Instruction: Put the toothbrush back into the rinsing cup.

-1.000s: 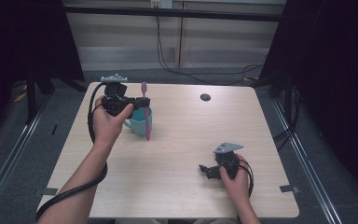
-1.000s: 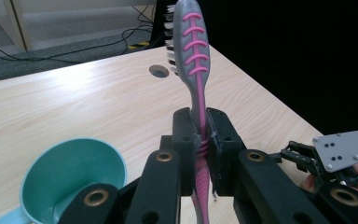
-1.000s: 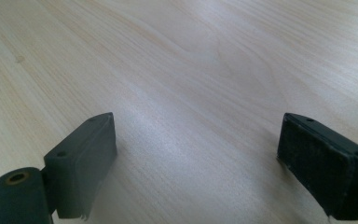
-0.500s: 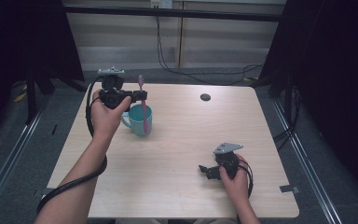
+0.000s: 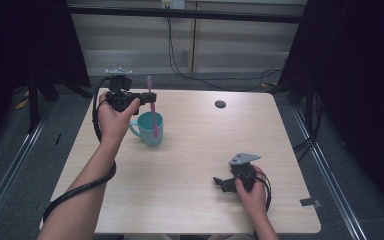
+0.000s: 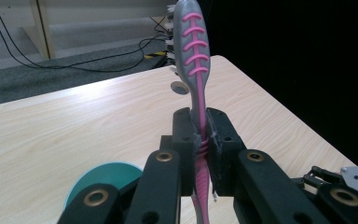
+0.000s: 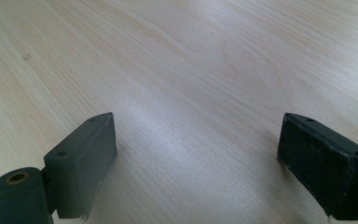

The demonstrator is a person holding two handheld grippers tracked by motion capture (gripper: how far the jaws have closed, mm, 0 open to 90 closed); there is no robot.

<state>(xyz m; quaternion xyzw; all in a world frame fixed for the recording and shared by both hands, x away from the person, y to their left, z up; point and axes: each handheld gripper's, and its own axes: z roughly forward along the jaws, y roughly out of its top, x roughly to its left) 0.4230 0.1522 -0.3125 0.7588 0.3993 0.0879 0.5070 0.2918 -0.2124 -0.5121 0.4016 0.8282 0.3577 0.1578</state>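
My left gripper (image 5: 147, 96) is shut on a pink and grey toothbrush (image 5: 152, 112), held upright above a teal mug (image 5: 147, 131) at the far left of the table. In the left gripper view the jaws (image 6: 200, 122) pinch the toothbrush (image 6: 193, 51) at mid handle, with the mug (image 6: 103, 176) below. I cannot tell whether its lower end is inside the mug. My right gripper (image 5: 221, 182) rests on the table near the front right. It is open, and bare wood lies between its jaws (image 7: 196, 140).
A small dark round disc (image 5: 220, 104) lies on the wooden table (image 5: 190, 150) at the far right of centre. Black curtains stand at both sides, and cables trail on the floor behind the table.
My left gripper has risen a little and moved slightly away from the person, lifting the toothbrush higher over the mug. The right gripper has stayed where it was.
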